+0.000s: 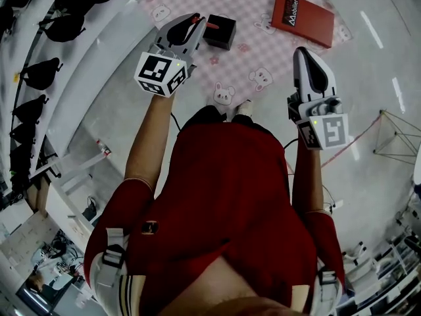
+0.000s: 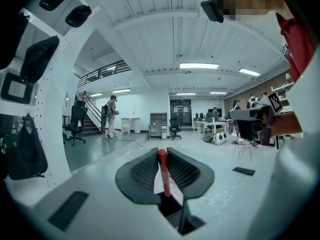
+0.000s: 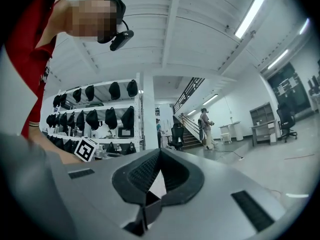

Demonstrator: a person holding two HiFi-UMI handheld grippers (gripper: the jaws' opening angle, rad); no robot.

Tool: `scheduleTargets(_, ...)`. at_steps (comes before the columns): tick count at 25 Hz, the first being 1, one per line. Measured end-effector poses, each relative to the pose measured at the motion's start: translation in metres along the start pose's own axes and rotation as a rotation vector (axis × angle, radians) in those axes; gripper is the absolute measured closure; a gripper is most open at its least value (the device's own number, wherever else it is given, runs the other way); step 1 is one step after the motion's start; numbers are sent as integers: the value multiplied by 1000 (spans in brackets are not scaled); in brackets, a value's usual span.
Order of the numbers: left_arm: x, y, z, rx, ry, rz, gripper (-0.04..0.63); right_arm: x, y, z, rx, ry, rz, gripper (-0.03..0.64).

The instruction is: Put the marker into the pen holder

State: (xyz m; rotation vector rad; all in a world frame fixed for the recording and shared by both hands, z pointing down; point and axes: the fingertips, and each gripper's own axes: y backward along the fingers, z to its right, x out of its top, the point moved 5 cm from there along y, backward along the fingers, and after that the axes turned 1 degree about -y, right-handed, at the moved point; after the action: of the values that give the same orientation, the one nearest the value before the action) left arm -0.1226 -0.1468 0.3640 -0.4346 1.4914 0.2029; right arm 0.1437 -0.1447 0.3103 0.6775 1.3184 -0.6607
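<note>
The left tongs (image 1: 195,22) are pinching the red marker (image 2: 163,173) between their ribbed pads, the jaws standing only the marker's width apart, with the marker lying along the seam of the jaws rather than across it. The right tongs (image 3: 159,155) are standing pressed together with nothing between them, hanging off to the right side, well apart from the work. In the head view the left tongs are hovering near the black pen holder (image 1: 220,33), which is sitting toward the far left part of the pink checked mat (image 1: 263,51); a red book (image 1: 304,18) is lying near the mat's far right corner. How high the marker is riding above the holder is not readable from here. The left gripper view is looking out across the room, not down at the holder, so the tongs are probably pointing roughly level, and the opening is lying outside that camera's sight. That is where the risk is sitting: tipping the marker down blind could send it against the holder's rim, nudging or toppling the small box. Letting go too early would be dropping the marker onto the mat, where it could roll.
</note>
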Motion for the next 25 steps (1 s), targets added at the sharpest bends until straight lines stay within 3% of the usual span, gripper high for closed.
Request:
scheduleTargets(11, -30, -27, -18, -105, 3, -47, 535, -6, 2, -20, -106, 19, -32, 618)
scheduleTargets(25, -78, -60, -44, -181, 13, -128, 535, -15, -9, -29, -198, 36, -93, 617)
